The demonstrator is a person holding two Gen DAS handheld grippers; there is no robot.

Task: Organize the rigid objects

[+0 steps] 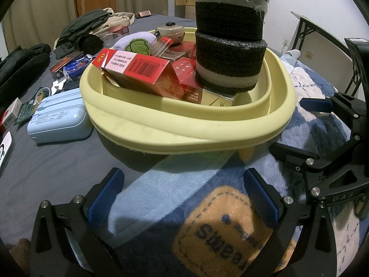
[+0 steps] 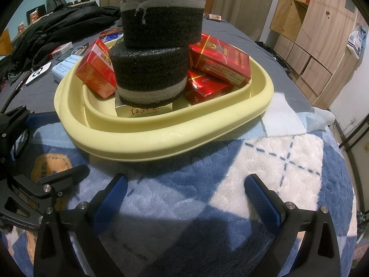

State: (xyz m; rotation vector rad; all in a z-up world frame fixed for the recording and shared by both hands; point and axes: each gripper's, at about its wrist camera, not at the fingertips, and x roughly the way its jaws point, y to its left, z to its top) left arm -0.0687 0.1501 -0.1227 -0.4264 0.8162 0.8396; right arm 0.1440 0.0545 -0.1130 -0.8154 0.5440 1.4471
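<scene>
Left gripper [image 1: 182, 198] held low over the blue plush blanket [image 1: 311, 143], blue-padded fingers spread apart, nothing between them. Right gripper [image 2: 185, 198] likewise parted and empty, just short of the pale yellow plastic basin [image 2: 161, 138]. Already loaded into that basin: red cigarette cartons [image 2: 219, 57] and two black foam rolls with grey bands [image 2: 152, 69], stacked one on the other and leaning a little. Left outside on the grey sheet: a light blue rectangular case [image 1: 60, 122] and, seemingly, another red box [image 1: 66, 65], too small to be sure. Likely between picks now. Next: reach left for the blue case, close across its narrow width, set down away from the tottering rolls.
</scene>
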